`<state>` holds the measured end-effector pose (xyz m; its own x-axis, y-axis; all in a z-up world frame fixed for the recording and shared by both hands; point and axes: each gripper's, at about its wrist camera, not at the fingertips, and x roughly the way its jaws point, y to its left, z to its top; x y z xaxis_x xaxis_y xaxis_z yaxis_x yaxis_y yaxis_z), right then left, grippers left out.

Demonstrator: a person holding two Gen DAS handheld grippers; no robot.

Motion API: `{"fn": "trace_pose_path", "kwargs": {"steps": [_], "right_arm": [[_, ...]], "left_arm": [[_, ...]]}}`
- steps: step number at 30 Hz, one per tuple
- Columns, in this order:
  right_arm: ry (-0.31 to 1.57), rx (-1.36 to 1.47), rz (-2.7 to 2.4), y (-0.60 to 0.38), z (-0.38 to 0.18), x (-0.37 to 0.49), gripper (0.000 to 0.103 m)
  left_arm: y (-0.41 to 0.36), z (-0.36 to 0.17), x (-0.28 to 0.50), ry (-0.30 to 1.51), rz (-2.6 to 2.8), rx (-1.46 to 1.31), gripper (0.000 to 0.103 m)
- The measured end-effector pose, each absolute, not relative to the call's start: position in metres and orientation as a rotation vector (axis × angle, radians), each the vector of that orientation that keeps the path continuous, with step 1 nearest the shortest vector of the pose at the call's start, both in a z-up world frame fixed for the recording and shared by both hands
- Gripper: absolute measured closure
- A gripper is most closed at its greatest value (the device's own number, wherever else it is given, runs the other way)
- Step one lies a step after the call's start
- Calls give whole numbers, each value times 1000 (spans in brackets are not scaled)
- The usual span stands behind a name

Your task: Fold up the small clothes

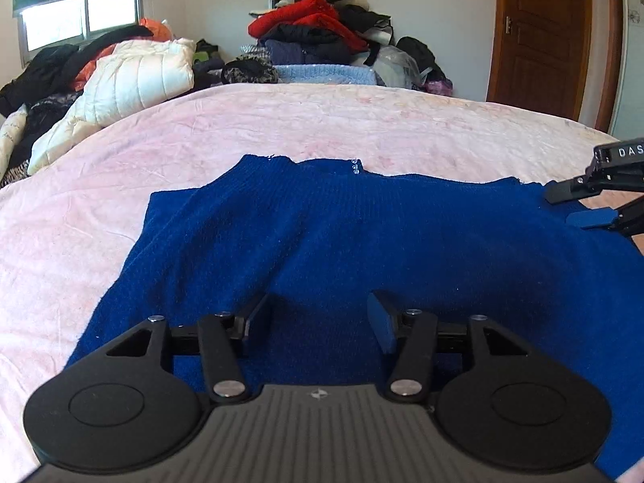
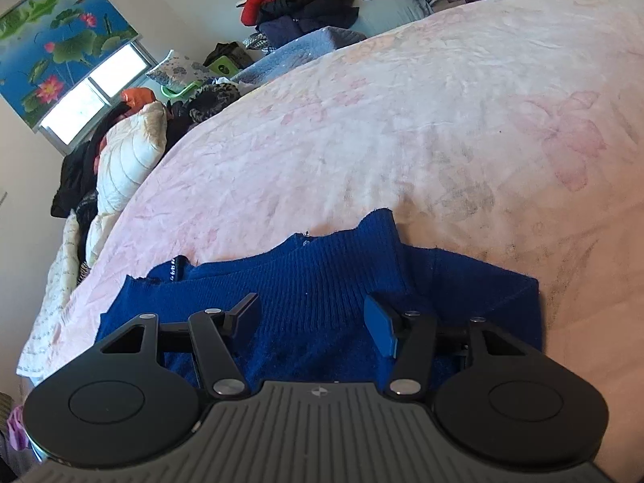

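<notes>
A dark blue knitted sweater (image 1: 342, 233) lies spread flat on the pink bedspread (image 1: 322, 120), its neck edge with small white beads toward the far side. My left gripper (image 1: 318, 314) hovers just over the sweater's near part, jaws apart, nothing pinched between them. In the right wrist view the sweater (image 2: 322, 281) shows a ribbed fold near the collar, and my right gripper (image 2: 314, 314) stands open above it with only cloth below. That right gripper (image 1: 579, 205) also shows at the sweater's right edge in the left wrist view.
Piles of clothes (image 1: 322, 28) are heaped beyond the bed's far edge, with a white padded jacket (image 1: 133, 76) at the far left. A wooden door (image 1: 543, 32) stands at the right. The bedspread (image 2: 402, 120) stretches bare beyond the sweater.
</notes>
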<state>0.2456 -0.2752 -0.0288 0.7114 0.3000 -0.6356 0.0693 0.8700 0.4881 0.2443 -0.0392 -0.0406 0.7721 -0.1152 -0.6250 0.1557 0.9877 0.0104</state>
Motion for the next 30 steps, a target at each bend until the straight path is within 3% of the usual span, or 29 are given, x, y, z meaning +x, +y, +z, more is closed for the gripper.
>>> {"fn": "trace_pose_path", "kwargs": {"steps": [2, 6, 9, 11, 14, 21, 26, 30], "right_arm": [[745, 499, 178, -267, -16, 225, 41], [713, 484, 251, -254, -9, 172, 30], [726, 396, 200, -246, -25, 149, 30], [712, 388, 181, -250, -40, 142, 32], [623, 401, 215, -256, -49, 130, 31], [601, 276, 118, -232, -41, 120, 30], [488, 98, 62, -200, -20, 84, 24], [550, 13, 67, -189, -28, 72, 22]], "left_arm": [[-27, -28, 237, 665, -157, 3, 49], [-6, -19, 223, 645, -103, 9, 46], [4, -34, 229, 714, -65, 10, 46], [8, -43, 230, 695, -74, 4, 37], [4, -48, 229, 672, -61, 26, 34], [6, -45, 231, 690, -66, 17, 33], [12, -32, 219, 690, -12, -21, 33], [27, -24, 189, 667, 3, -68, 32]]}}
